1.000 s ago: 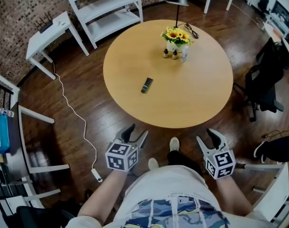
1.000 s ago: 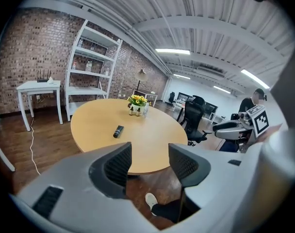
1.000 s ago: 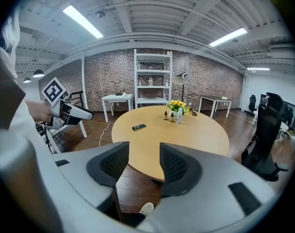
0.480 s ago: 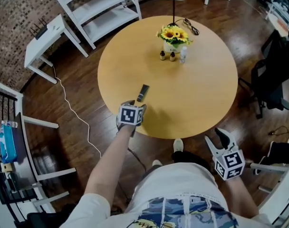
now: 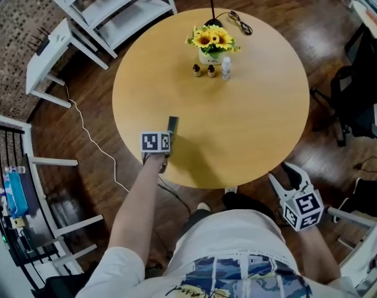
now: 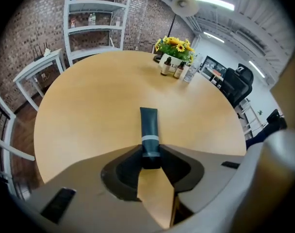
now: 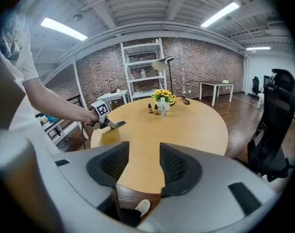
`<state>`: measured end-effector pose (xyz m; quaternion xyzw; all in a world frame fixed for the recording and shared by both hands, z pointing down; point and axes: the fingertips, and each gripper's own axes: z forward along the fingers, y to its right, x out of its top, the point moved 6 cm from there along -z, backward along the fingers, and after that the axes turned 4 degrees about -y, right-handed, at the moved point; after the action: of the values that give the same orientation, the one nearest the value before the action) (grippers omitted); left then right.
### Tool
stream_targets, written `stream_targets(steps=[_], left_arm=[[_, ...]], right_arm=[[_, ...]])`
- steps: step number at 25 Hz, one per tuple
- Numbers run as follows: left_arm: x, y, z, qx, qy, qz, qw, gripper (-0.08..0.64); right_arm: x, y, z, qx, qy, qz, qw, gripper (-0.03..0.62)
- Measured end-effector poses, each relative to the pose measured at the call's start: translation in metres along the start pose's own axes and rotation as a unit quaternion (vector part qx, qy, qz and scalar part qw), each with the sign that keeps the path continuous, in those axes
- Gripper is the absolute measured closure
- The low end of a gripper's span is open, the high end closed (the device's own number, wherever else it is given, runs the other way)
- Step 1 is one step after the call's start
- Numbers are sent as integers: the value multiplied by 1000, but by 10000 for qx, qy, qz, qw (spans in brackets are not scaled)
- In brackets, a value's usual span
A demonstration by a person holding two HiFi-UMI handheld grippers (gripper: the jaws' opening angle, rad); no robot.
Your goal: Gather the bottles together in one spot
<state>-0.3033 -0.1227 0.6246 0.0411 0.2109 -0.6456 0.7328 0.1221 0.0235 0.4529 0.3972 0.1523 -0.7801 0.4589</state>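
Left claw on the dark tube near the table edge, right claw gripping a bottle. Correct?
Not quite: the right claw is open and empty, per the right gripper view. The left claw has just been closing and is on the dark tube, near the edge of the table.

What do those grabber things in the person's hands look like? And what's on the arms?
The left gripper and the right gripper look alike. Each is a chunky pale grey claw with two jaws, lined with black bumpy pads. Each carries a white cube printed with black square markers. No cables show on them. The arms come out of short white sleeves.
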Motion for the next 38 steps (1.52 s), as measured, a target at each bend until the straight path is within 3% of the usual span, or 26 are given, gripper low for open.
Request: stream_targets(steps=[2,4,7,9,12,14,15,16,18,20,22,23,25,28,30,32,33,35,37,38], left_arm=[[1,22,-11,-279,197,-100,9994,448],[5,59,-32,-793,631,-194,9947,448],[14,136,-75,-1610,1357,237,9773,448],[20,193,-103,-1953,1703,854,9621,448],[25,259,-130,-2081,2081,1890,9368,448],[24,286,-140,-1994,2257,2448,9216,448],[22,294,-143,-1956,2289,2649,9161,448],[21,300,-144,-1955,2280,2807,9116,448],[23,302,-146,-2093,2162,3039,9039,446],[31,299,-153,-2325,2017,3175,8969,415],[46,301,-169,-2496,1940,3377,8866,392],[56,306,-177,-2518,1887,3641,8766,393],[71,322,-185,-2405,1591,4523,8439,393],[74,344,-169,-2152,751,5885,7757,403],[71,355,-155,-2010,227,6521,7306,418],[68,365,-146,-1925,-39,6918,6959,477],[69,369,-143,-1915,-106,7023,6856,488],[75,374,-137,-1943,-174,7077,6790,499],[91,376,-130,-1903,-152,7030,6851,502],[103,375,-126,-1810,-116,6988,6919,503]], right_arm=[[7,6,15,261,32,-9,9997,371],[18,6,34,620,118,33,9980,371],[42,-2,60,1377,377,432,9888,369],[62,-6,72,2054,623,1048,9711,368],[93,-11,84,2996,937,2003,9281,364],[102,-12,85,3217,977,2163,9166,365],[103,-13,83,3267,982,2121,9158,386],[103,-13,81,3318,1008,2069,9149,455],[102,-8,76,3320,1048,1920,9176,476],[98,0,75,3003,978,1420,9381,482],[92,4,73,2595,778,494,9613,482],[89,4,72,2453,639,-50,9673,482],[85,0,68,2331,366,-985,9668,482],[84,-7,64,2291,121,-1761,9573,482],[83,-6,66,2222,44,-2000,9542,482],[80,1,69,2049,-30,-2110,9558,482],[78,5,70,1940,-39,-2116,9579,482],[75,15,71,1700,72,-1991,9651,478],[72,31,69,1426,225,-1704,9747,431],[69,40,67,1294,274,-1516,9795,396]])
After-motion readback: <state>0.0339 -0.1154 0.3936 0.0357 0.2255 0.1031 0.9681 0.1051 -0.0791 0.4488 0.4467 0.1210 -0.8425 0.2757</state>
